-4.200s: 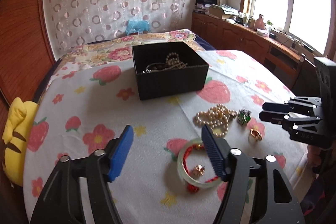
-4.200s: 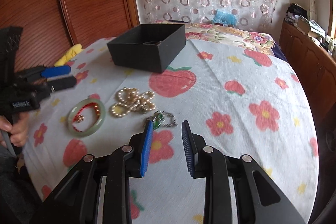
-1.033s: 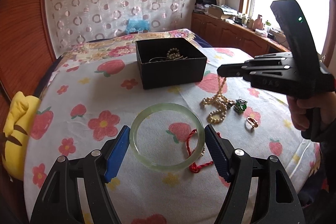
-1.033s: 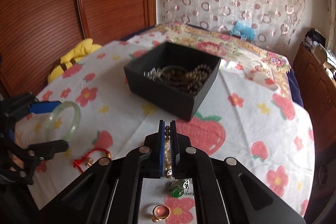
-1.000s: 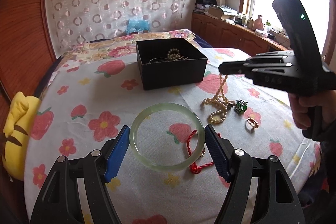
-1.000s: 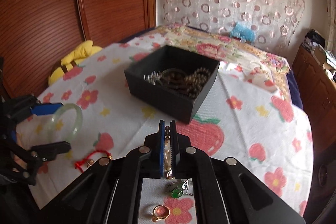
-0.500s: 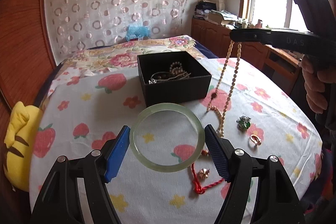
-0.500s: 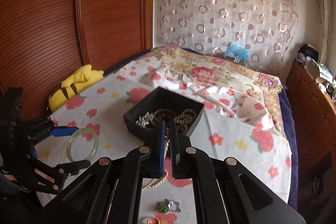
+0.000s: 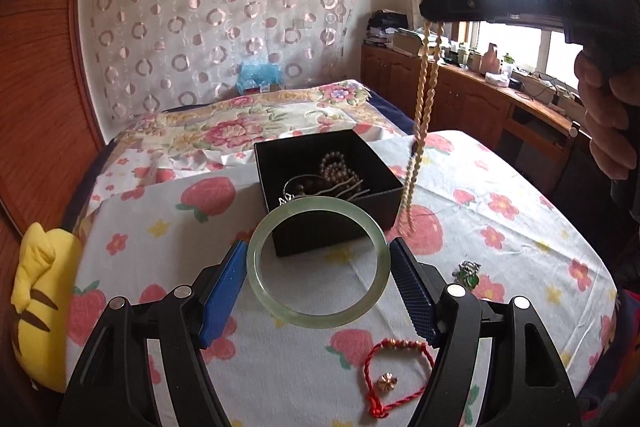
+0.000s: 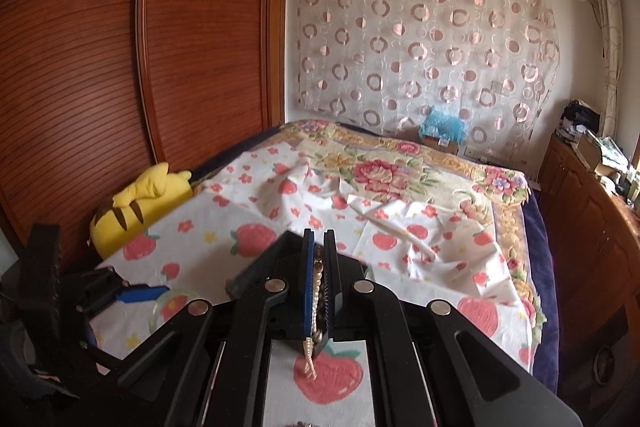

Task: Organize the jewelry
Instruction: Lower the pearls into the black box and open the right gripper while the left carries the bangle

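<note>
Left wrist alone shows pearl necklace [image 9: 424,115] dangling from pinching right claw [image 9: 430,11].

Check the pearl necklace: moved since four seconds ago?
Yes. The pearl necklace has gone up off the tablecloth; it now hangs from the right hand-held gripper, beside the black box.

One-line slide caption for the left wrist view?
Left gripper holds a jade bangle while the right gripper dangles a pearl necklace beside the black box.
</note>
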{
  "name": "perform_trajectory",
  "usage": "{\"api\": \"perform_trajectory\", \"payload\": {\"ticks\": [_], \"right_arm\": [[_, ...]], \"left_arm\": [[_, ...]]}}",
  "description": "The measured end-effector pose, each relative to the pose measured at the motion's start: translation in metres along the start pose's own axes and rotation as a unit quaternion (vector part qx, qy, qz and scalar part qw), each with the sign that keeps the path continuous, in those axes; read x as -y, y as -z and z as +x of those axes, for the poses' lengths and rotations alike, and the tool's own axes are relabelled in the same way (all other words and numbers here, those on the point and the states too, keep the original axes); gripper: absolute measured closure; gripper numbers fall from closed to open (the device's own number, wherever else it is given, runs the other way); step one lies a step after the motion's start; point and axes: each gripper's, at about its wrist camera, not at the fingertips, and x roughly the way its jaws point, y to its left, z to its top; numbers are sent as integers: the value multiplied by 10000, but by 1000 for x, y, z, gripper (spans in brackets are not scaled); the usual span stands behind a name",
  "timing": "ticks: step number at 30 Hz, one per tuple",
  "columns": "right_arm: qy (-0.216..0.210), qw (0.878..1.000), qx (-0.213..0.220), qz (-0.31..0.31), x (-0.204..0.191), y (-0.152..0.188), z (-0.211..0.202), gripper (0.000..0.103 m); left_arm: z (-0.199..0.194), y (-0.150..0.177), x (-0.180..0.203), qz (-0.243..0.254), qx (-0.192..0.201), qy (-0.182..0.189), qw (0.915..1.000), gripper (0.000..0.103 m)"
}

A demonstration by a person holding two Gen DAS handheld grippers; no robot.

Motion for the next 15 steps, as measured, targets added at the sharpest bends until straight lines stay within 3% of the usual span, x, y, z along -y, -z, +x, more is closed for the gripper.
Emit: {"api": "perform_trajectory", "payload": {"ticks": [15], "right_arm": [[101, 9988, 436, 173, 15, -56, -2, 98]], "left_arm": [[21, -21, -13, -44, -6, -115, 9999, 34]]}}
